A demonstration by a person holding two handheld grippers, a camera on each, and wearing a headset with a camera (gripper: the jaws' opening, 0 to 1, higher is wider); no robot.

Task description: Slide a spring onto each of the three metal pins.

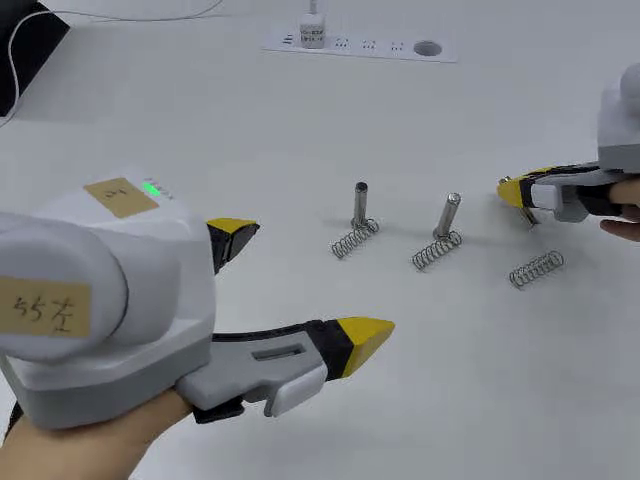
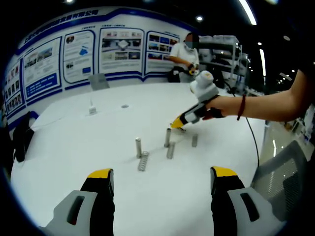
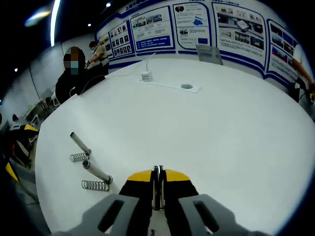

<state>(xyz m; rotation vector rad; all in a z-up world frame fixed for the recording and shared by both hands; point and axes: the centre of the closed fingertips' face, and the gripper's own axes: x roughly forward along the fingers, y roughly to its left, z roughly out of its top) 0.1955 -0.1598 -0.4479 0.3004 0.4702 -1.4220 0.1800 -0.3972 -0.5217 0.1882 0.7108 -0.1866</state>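
The left tool [image 1: 312, 282] and right tool [image 1: 512, 191] are grey with yellow-tipped black jaws; the left carries tan labels [image 1: 121, 196].

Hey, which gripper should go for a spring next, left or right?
Left. The left gripper is open and empty, aimed at the spring beside the nearest pin. The right gripper is shut on a thin metal piece, possibly the third pin, so it looks occupied.

The thin silvery metal piece [image 3: 157, 191] pinched between the closed yellow tips of the right gripper [image 3: 157, 173] is mostly hidden by them and cannot be identified, the head view's right edge cuts that gripper off, and print on the blue-and-white wall posters [image 3: 147, 35] is too small to read.
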